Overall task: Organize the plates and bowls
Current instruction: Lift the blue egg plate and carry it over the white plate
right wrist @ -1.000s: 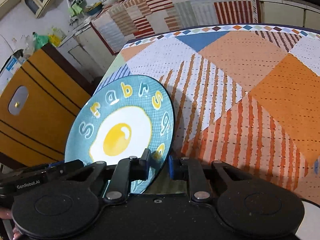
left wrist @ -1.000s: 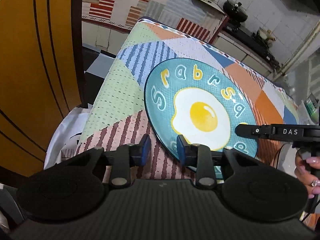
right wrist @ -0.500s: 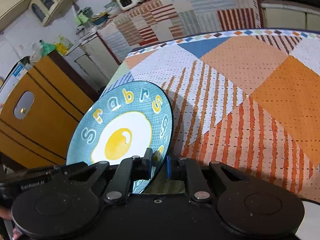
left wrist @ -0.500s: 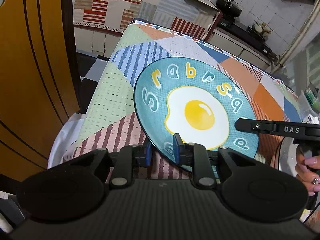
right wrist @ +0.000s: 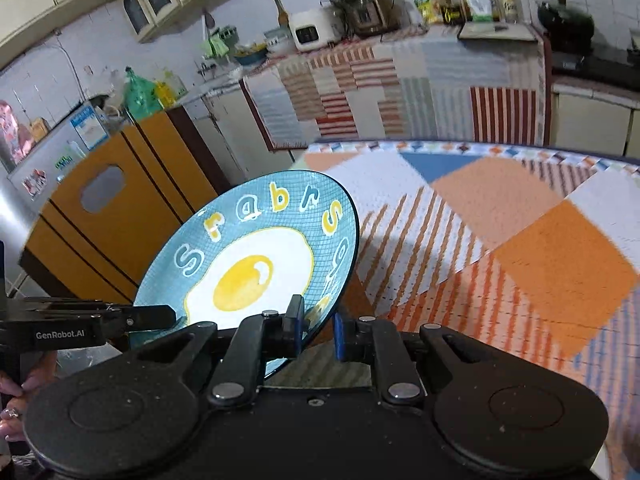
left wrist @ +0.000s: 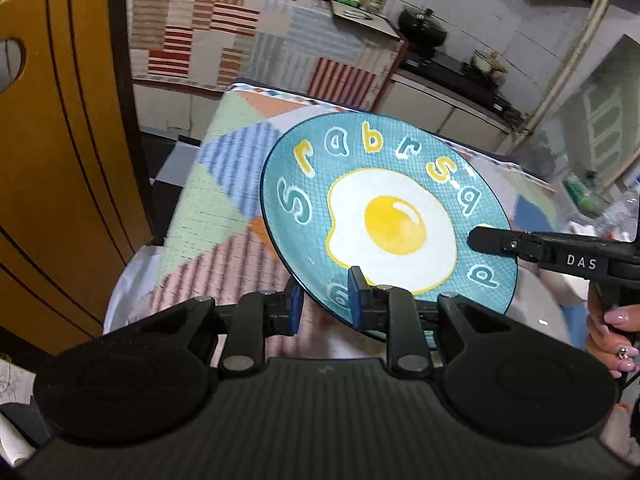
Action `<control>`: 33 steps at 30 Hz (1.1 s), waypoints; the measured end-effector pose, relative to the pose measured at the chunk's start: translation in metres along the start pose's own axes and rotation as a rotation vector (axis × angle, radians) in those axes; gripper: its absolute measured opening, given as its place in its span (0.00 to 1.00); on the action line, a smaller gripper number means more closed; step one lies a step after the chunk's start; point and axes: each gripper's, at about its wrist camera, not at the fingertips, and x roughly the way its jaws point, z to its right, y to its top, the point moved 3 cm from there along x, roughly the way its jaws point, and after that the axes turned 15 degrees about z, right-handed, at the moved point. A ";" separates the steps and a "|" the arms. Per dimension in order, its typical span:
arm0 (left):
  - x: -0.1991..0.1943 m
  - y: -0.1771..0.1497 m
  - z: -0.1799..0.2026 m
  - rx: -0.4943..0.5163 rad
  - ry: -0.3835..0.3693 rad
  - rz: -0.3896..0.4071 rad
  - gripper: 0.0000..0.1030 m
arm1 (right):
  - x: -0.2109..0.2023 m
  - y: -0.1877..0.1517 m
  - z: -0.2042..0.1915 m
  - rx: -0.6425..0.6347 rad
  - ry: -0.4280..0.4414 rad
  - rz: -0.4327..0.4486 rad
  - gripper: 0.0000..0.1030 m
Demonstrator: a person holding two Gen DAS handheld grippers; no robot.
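Observation:
A teal plate [left wrist: 384, 184] with a fried-egg picture and yellow and white letters is held tilted up above the patchwork tablecloth [left wrist: 216, 216]. My left gripper [left wrist: 325, 304] is shut on its near rim. My right gripper [right wrist: 318, 328] is shut on the opposite rim of the same plate [right wrist: 256, 256]. The right gripper's black finger [left wrist: 520, 246] shows at the plate's right edge in the left wrist view. The left gripper's finger [right wrist: 120, 316] shows at lower left in the right wrist view.
An orange wooden cabinet [left wrist: 60, 160] stands left of the table. A kitchen counter [right wrist: 400, 52] with appliances, bottles and a black pot runs along the far wall. The tablecloth [right wrist: 500, 240] spreads to the right. A white rim [left wrist: 540, 312] lies under the plate's right side.
Both grippers have lifted the plate up off the table and tipped it more upright. The left gripper's jaws have closed onto the rim.

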 end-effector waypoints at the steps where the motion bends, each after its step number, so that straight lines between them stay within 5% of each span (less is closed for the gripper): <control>1: -0.006 0.002 0.008 0.009 -0.008 -0.005 0.22 | -0.011 0.004 -0.002 -0.011 -0.004 0.005 0.18; 9: -0.048 -0.001 0.074 0.050 -0.091 -0.033 0.26 | -0.092 0.021 -0.001 -0.060 -0.049 0.012 0.19; 19: -0.069 -0.027 0.136 0.111 -0.190 -0.088 0.26 | -0.171 0.000 0.018 -0.063 -0.116 0.023 0.21; 33: -0.043 -0.082 0.160 0.138 -0.182 -0.226 0.27 | -0.186 -0.061 0.058 0.055 -0.166 -0.017 0.21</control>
